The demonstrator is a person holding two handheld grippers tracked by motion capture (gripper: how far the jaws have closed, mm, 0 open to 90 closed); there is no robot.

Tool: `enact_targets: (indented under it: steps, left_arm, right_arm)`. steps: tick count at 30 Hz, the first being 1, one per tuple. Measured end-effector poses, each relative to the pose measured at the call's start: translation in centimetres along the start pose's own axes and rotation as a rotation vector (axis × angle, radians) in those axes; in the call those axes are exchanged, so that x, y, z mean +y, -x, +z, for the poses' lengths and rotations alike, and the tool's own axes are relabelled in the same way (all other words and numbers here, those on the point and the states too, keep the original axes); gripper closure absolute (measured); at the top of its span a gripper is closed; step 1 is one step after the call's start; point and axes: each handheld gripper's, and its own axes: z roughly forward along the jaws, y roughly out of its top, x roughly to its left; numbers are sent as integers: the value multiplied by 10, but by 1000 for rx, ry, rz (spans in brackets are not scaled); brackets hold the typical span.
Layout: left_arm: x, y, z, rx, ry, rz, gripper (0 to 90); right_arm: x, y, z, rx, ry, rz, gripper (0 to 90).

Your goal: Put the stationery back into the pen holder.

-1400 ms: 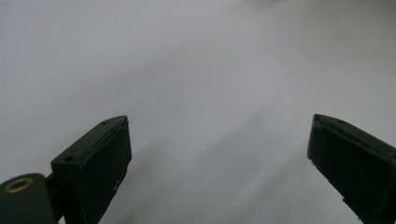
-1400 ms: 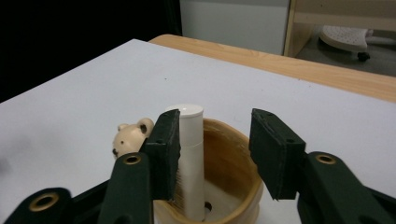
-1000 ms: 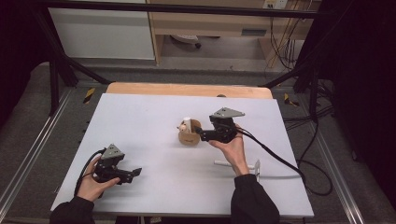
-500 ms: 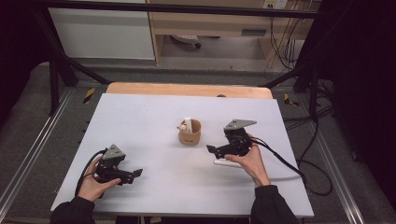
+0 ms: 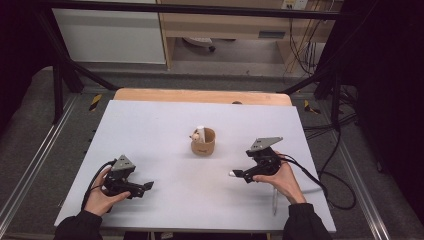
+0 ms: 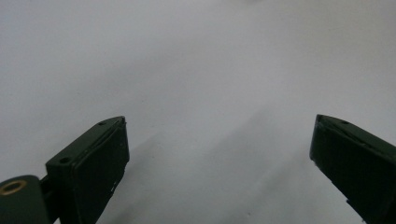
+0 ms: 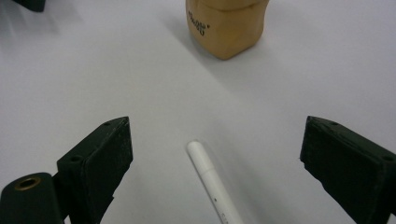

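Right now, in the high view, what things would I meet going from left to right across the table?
Left gripper → wooden cup holding a white stick → white pen on the table → right gripper, its fingers open around the pen.

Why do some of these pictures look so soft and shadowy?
Left gripper view: soft throughout, the black fingers throwing faint shadows on the table. Right gripper view: white pen fairly crisp, wooden cup casting a soft shadow. High view: dark surroundings, evenly lit table.

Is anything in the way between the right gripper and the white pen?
Nothing visible. The slim white plastic pen lies on bare white table between the open jaws of the right hand-held gripper.
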Motion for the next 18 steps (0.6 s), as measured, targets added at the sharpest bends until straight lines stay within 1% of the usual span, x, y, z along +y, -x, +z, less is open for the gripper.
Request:
enact_targets:
  steps: [3,4,6,8,10,13,14,18]
  left_arm:
    - [0,0,0,-1,0,1,45]
    - [0,0,0,-2,0,0,45]
    - [0,0,0,-4,0,3,45]
    - [0,0,0,-4,0,5,45]
    - [0,1,0,-5,-1,4,45]
    - [0,1,0,-5,-2,5,45]
    - [0,1,0,-6,-6,10,45]
    - [0,1,1,-8,-7,12,45]
  right_arm:
    - [-3,2,-1,2,-18,-34,168]
    - [-4,3,-2,7,-23,-37,188]
    - [-6,5,-3,18,-38,-52,219]
    - [-8,7,-4,20,-57,-71,235]
    - [-11,9,-4,18,-56,-90,263]
    - [-17,13,-7,26,-61,-92,313]
    - [-20,14,-7,27,-62,-101,328]
    - [-28,19,-8,44,-98,-118,371]
